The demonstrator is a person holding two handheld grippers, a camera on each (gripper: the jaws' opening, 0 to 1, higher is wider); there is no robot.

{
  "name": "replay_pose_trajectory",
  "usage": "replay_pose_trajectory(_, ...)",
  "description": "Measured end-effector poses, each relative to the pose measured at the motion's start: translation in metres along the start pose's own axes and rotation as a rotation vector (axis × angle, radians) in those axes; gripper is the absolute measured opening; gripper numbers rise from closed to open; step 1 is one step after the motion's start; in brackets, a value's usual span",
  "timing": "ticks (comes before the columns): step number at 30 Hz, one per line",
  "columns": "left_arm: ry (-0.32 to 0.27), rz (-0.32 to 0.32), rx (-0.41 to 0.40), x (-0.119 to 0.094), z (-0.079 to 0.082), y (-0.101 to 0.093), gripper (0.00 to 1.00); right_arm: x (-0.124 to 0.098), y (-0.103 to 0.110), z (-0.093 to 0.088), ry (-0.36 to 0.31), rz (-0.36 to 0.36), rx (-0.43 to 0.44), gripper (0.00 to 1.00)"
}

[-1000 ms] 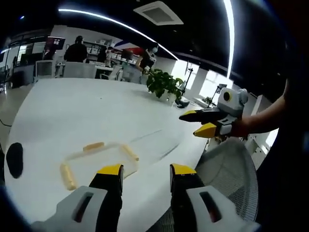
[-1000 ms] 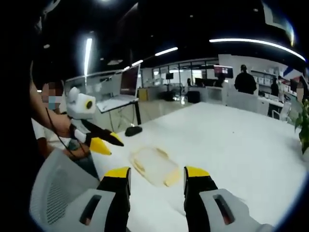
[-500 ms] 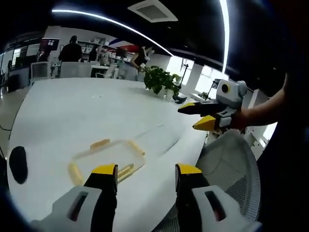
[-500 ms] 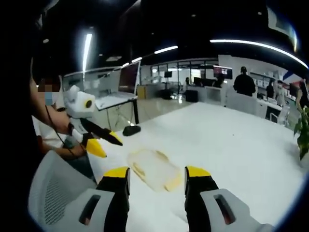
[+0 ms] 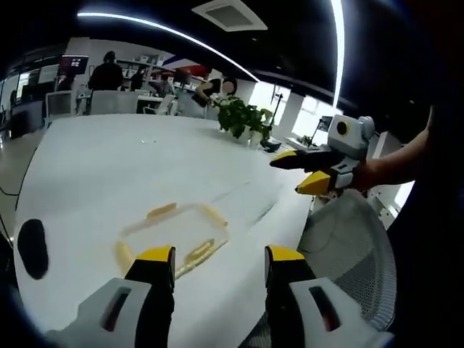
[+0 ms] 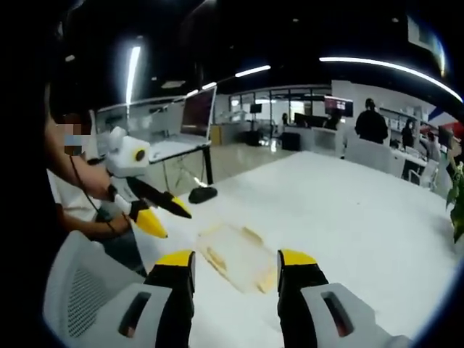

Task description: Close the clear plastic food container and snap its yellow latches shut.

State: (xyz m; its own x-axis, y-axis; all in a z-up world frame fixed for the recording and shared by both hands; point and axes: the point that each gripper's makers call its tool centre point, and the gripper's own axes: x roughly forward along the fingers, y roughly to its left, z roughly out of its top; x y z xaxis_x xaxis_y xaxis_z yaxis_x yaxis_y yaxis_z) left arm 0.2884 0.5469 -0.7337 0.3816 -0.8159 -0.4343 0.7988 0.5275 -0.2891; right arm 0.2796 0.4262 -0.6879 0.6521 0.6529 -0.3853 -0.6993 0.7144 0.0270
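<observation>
**Both grippers above the container**

My left gripper (image 5: 218, 259) rises at the bottom centre of the left gripper view, jaws wide apart and holding nothing. Just above its left jaw, the clear container (image 5: 172, 230) lies flat on the white table (image 5: 109, 167), with yellow latches (image 5: 161, 211) along its edges. My right gripper (image 5: 308, 170) enters at centre right, in the air above the table edge, jaws parted and empty.

In the right gripper view, the right gripper (image 6: 235, 261) fills the bottom centre, also gaping and empty. The container (image 6: 235, 254) lies between and just above its jaws. The left gripper (image 6: 168, 217) hangs at centre left, off the container. A mesh chair (image 6: 83, 290) sits lower left.
</observation>
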Motion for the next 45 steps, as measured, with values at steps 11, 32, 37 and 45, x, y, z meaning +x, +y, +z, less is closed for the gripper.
replay_pose_trajectory(11,0.047,0.0,0.036,0.005,-0.006,0.018,0.49,0.017,-0.007,-0.007,0.043,0.029,-0.04,0.45)
replay_pose_trajectory(32,0.11,-0.008,0.097,0.015,-0.005,0.05,0.49,0.041,-0.029,-0.011,0.081,0.046,-0.108,0.43)
replay_pose_trajectory(37,0.123,-0.003,0.107,0.02,-0.007,0.051,0.49,0.041,-0.034,-0.015,0.093,0.05,-0.115,0.43)
replay_pose_trajectory(45,0.161,-0.011,0.144,0.025,-0.011,0.06,0.48,0.045,-0.039,-0.024,0.125,0.068,-0.128,0.43)
